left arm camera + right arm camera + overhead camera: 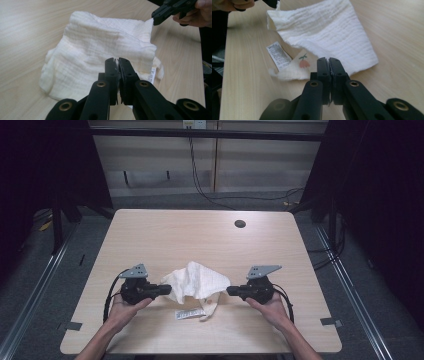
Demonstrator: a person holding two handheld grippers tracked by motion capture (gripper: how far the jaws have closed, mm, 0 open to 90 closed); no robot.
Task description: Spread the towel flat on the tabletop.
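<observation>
White muslin cloth point(197, 281) hangs bunched between your two grips near the tabletop's point(150, 230) front edge. Left hand-held gripper point(167, 290) and right hand-held gripper point(231, 291) each clenched on a corner. Thin bites; tugging apart could slip one, and the care label point(278, 55) drags.

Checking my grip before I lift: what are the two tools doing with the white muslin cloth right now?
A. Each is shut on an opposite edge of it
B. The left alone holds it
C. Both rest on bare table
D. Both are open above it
A: the left tool and the right tool each pinch an opposite edge of the white muslin cloth, which rises between them.
</observation>
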